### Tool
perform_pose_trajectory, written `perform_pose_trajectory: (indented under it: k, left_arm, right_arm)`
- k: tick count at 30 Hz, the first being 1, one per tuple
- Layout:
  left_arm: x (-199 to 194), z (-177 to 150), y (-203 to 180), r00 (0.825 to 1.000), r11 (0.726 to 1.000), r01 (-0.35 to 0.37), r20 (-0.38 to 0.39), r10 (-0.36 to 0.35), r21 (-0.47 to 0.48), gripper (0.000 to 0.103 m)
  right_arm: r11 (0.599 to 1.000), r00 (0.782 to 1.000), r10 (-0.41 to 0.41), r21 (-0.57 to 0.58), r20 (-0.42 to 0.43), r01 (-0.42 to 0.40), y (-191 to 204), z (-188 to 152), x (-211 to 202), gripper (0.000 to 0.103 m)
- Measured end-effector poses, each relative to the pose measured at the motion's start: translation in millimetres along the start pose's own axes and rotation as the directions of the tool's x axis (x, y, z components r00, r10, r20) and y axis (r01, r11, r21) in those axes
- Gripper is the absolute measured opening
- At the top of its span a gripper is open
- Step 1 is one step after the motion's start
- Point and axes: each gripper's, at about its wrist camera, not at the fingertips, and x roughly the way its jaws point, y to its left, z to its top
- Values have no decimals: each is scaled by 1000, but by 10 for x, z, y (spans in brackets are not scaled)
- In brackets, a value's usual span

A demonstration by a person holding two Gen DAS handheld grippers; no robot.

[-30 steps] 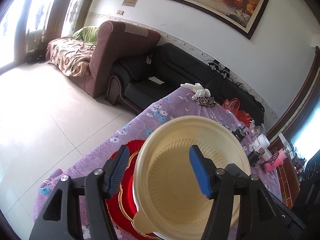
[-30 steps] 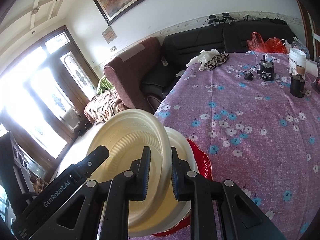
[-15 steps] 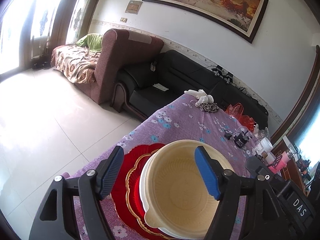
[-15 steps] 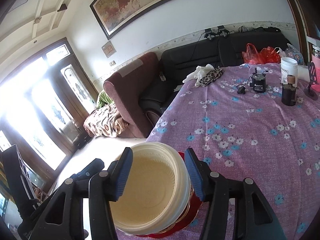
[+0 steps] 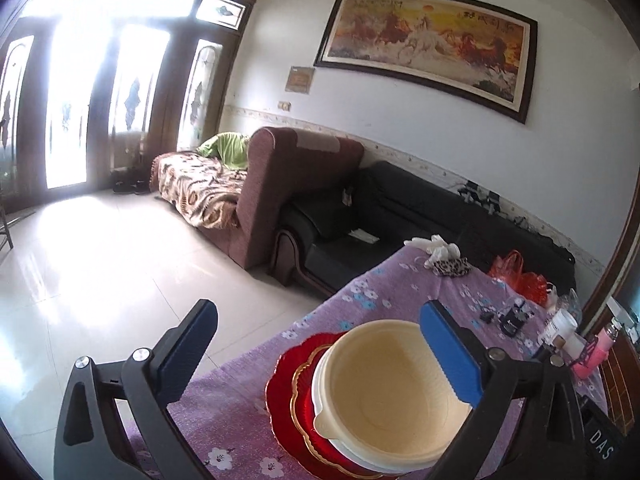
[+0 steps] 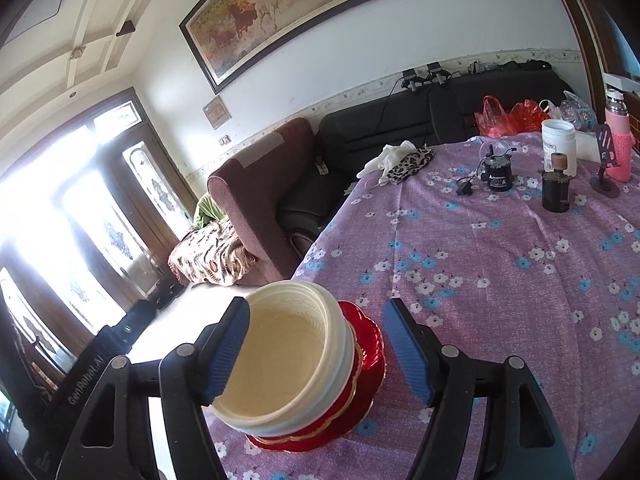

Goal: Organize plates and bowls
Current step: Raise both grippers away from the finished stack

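The cream bowl [image 5: 394, 392], tilted before, now sits upright, mouth up, on the red plate [image 5: 288, 384]; both grippers' jaws have just opened, clear of it.

Living room, white walls [image 5: 420, 128]. Long framed painting of horses [image 5: 432, 44] hangs above a patterned border strip. Small plaque [image 5: 300, 80] to the left of the painting. Tall dark-framed glass doors [image 5: 100, 104], strongly backlit, glare washing out the panes. Pale glossy tile floor [image 5: 100, 272] reflecting the daylight. Maroon sofa [image 5: 280, 184] with a patterned throw [image 5: 196, 192] and a green cushion [image 5: 228, 148]. Black leather sofa [image 5: 400, 216] along the wall, just beside the maroon one. Desk under a purple flowered cloth [image 6: 500, 280]. Ceiling stepped, with recessed spotlights [image 6: 76, 54]. Dark wood trim at the right edge.
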Motion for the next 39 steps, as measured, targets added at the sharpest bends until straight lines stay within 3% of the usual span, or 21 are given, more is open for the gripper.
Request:
perform_pose_trajectory:
  k: [7, 16, 21, 25, 32, 39]
  left_arm:
    - [-423, -2, -77, 983, 995, -99, 156, 97, 2, 103]
    - [-335, -138, -146, 989, 991, -133, 56, 135, -32, 103]
    - [-527, -183, -182, 986, 993, -114, 117, 118, -39, 103]
    - [-681, -179, -292, 976, 994, -107, 194, 99, 35, 103]
    - [-488, -331, -484, 988, 985, -93, 134, 74, 143, 103]
    - [-264, -422, -481, 996, 985, -69, 60, 60, 161, 103]
  right_arm:
    - [998, 999, -15, -68, 41, 18, -5, -122, -255, 78]
    - [985, 996, -64, -156, 64, 73, -134, -359, -452, 85]
    - [985, 998, -62, -157, 30, 66, -274, -475, -436, 86]
    - [986, 999, -53, -158, 10, 54, -316, -549, -415, 86]
    - [980, 999, -49, -196, -17, 45, -266, -647, -342, 86]
    - [966, 997, -62, -253, -45, 49, -155, -733, -206, 86]
